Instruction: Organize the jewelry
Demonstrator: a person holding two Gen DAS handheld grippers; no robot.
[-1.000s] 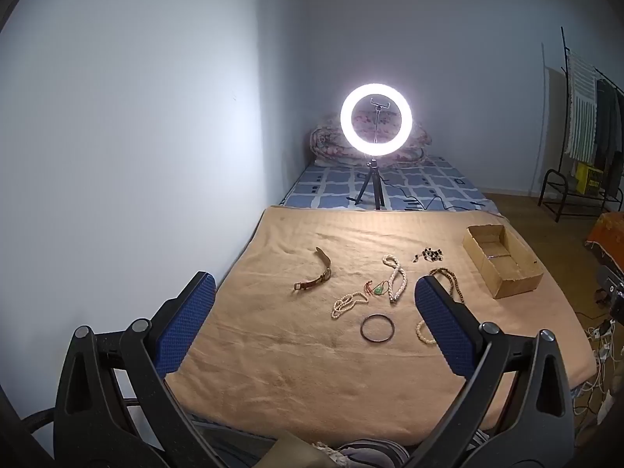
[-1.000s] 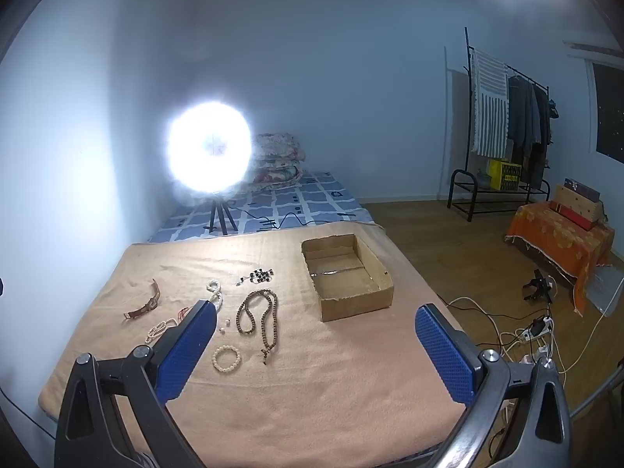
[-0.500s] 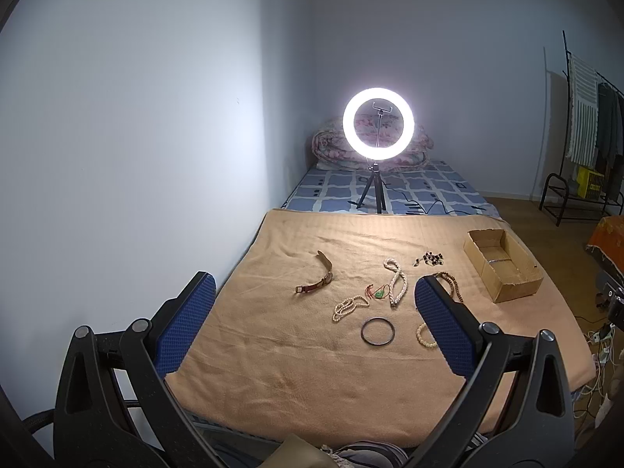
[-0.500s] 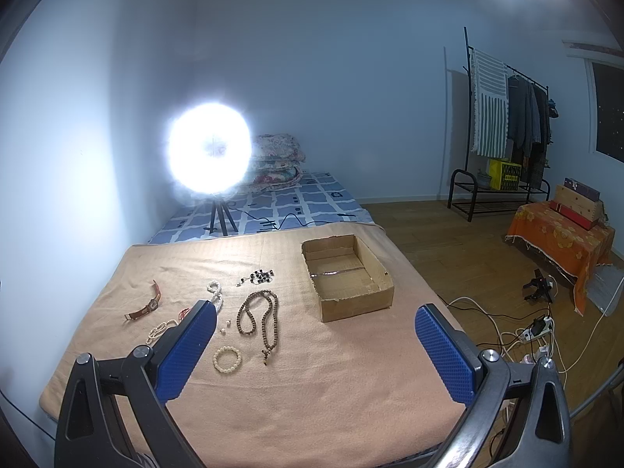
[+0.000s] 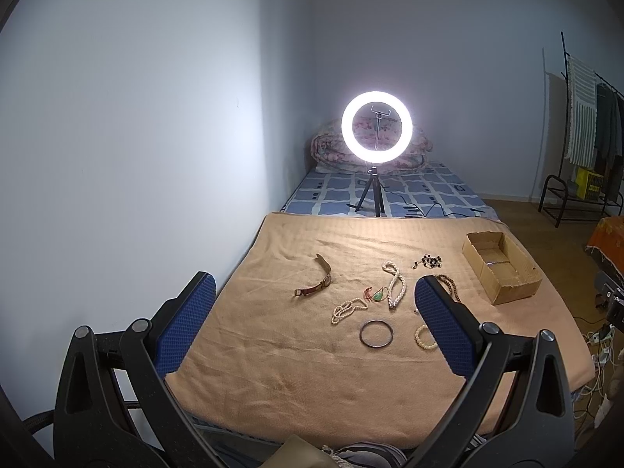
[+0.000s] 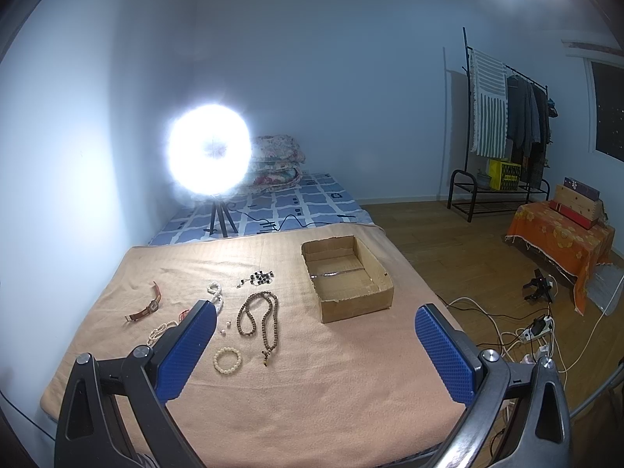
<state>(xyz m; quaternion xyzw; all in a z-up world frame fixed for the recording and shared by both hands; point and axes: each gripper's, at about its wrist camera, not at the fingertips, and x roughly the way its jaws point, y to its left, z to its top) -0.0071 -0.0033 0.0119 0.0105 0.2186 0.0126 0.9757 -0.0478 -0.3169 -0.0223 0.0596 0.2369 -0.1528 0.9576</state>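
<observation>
1. Across the last second the left view has tilted slightly, so the ring light sits lower in frame; no piece has moved, so sorting has likely not begun.
2. The left tool and right tool both hover above the bed, spread wide and holding nothing.
3. On the tan blanket lie the pieces, all outside the cardboard box: one watch, one dark bangle, one green pendant, one brown bead necklace, one dark bead string, one cream bracelet, two pearl strands.
4. The box holds one thin silvery piece, too small to identify.
</observation>
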